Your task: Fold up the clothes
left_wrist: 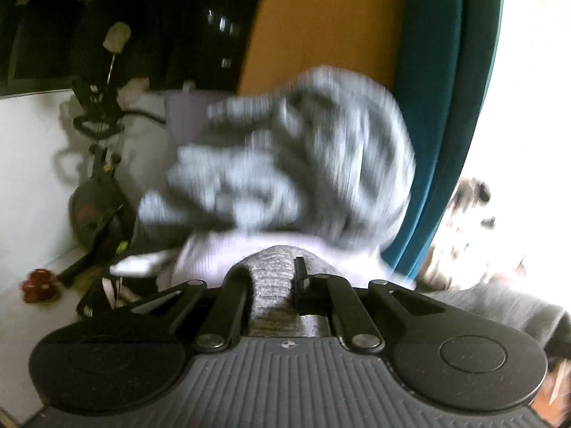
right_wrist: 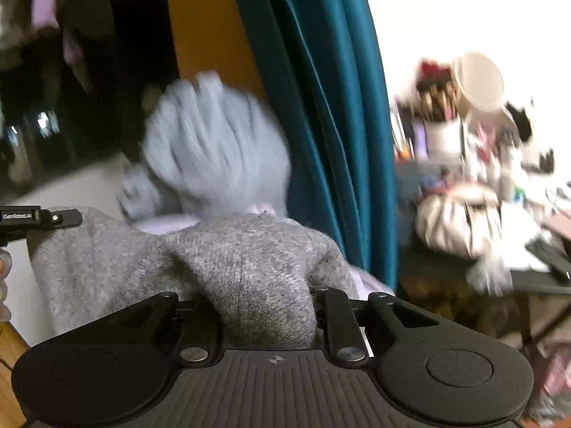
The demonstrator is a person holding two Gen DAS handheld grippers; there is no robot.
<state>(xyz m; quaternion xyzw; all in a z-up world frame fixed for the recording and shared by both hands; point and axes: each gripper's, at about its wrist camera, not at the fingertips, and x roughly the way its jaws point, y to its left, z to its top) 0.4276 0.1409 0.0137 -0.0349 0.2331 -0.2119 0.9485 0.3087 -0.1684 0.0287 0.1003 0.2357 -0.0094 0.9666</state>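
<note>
A grey knitted sweater [left_wrist: 285, 164] is held up in the air, its far part blurred by motion. My left gripper [left_wrist: 274, 278] is shut on a bunch of the grey knit, which bulges over and between its fingers. In the right wrist view the sweater [right_wrist: 228, 260] drapes over my right gripper [right_wrist: 264, 285], which is shut on a thick fold of it. The fingertips of both grippers are hidden under the fabric. A pale lilac inner layer [left_wrist: 221, 253] shows just beyond the knit. The left gripper's finger [right_wrist: 43, 219] shows at the left edge of the right wrist view.
A teal curtain [right_wrist: 321, 125] hangs beside an orange wall [left_wrist: 321, 28]. A cluttered table [right_wrist: 481, 178] with a white bucket [right_wrist: 478, 82] and bags stands at the right. At the left are a dark stand [left_wrist: 100, 114], a purple pot [left_wrist: 189, 114] and red items [left_wrist: 39, 285].
</note>
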